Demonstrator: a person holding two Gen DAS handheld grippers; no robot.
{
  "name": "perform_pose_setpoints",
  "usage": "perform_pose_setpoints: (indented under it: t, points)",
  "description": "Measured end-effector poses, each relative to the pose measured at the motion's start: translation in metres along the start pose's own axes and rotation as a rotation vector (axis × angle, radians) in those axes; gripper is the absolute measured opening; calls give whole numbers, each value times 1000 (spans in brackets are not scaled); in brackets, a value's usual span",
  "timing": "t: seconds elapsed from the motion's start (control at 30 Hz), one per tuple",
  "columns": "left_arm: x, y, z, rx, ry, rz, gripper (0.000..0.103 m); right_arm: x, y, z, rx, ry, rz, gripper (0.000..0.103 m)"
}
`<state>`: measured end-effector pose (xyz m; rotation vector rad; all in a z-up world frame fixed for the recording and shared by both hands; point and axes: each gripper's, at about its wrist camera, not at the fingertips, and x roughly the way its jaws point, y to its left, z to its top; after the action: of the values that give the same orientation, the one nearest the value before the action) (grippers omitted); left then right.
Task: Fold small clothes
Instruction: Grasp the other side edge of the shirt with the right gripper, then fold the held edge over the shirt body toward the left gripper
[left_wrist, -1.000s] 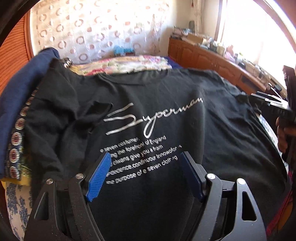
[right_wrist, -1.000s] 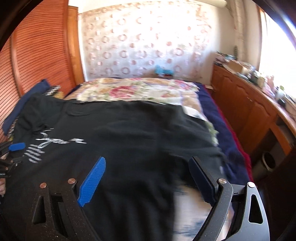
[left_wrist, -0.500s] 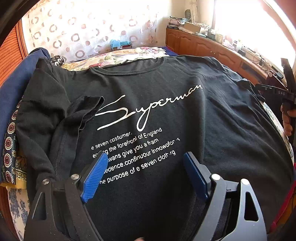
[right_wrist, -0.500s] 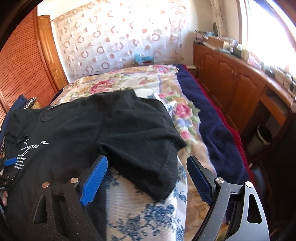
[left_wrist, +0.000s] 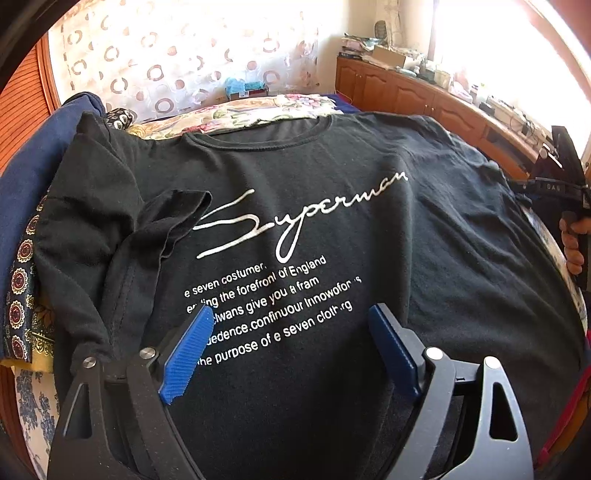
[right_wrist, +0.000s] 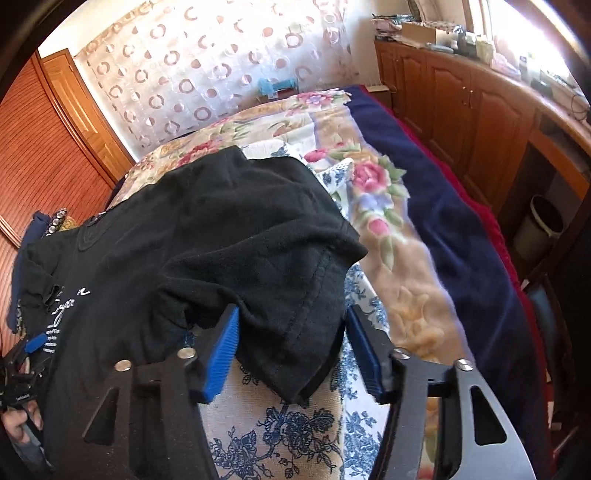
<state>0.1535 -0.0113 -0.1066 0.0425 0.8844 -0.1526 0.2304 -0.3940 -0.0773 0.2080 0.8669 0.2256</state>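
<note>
A black T-shirt (left_wrist: 332, 206) lies spread front-up across the bed (right_wrist: 399, 266), its round neck at the far end and its white script and lines of small print facing up. The left sleeve (left_wrist: 155, 229) is already turned in over the chest, its hem rumpled beside the big signature. The shirt rests on a flowered blanket, with a blue-and-white flowered sheet (right_wrist: 280, 435) showing at the near edge and a navy cover (right_wrist: 454, 229) running along the right side of the bed.

The left gripper (left_wrist: 291, 332) hovers over the lower part of the print, its jaws wide apart and opening a little more, nothing between them but the flat cloth below. From the right-hand view it is only a blue pad at the far left edge.

The right gripper (right_wrist: 291, 332) is at the right sleeve (right_wrist: 295, 288), which lies bunched out over the sheet. Its jaws are closing with the sleeve between them; the left pad (right_wrist: 221, 354) touches the fabric, while the right pad (right_wrist: 364, 350) looks to be just at the sleeve's edge, so a firm pinch is not clear.

Wooden cabinets (right_wrist: 472, 110) line the right wall, and a patterned curtain (right_wrist: 207, 70) hangs at the far end.
</note>
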Motion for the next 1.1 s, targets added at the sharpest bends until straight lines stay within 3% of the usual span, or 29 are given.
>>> perform_pose_setpoints:
  t: [0.03, 0.1, 0.2, 0.37, 0.57, 0.7, 0.93, 1.03, 1.1]
  points:
    - [-3, 0, 1, -5, -17, -2, 87, 2, 0, 4, -4, -3, -1, 47]
    - [-14, 0, 3, -11, -89, 0, 87, -4, 2, 6, -22, -21, -22, 25]
    - [-30, -3, 8, -6, -178, 10, 87, -8, 4, 7, -48, -51, -47, 11]
    - [-46, -8, 17, -3, -277, 15, 87, -32, 26, 8, -134, -161, -99, 6]
    - [-54, -4, 26, -34, -292, -33, 87, -57, 72, 11, -261, -259, -87, 6]
    - [-64, -6, 23, -21, -302, -59, 87, -65, 114, 0, -363, -288, -22, 6]
    - [-77, -8, 21, -1, -318, -55, 87, -52, 151, -39, -480, -215, 93, 6]
    - [-83, -13, 20, 18, -324, -57, 87, -47, 144, -44, -469, -179, 113, 20]
    - [-86, -16, 19, 25, -329, -68, 87, -49, 136, -46, -454, -181, 125, 40]
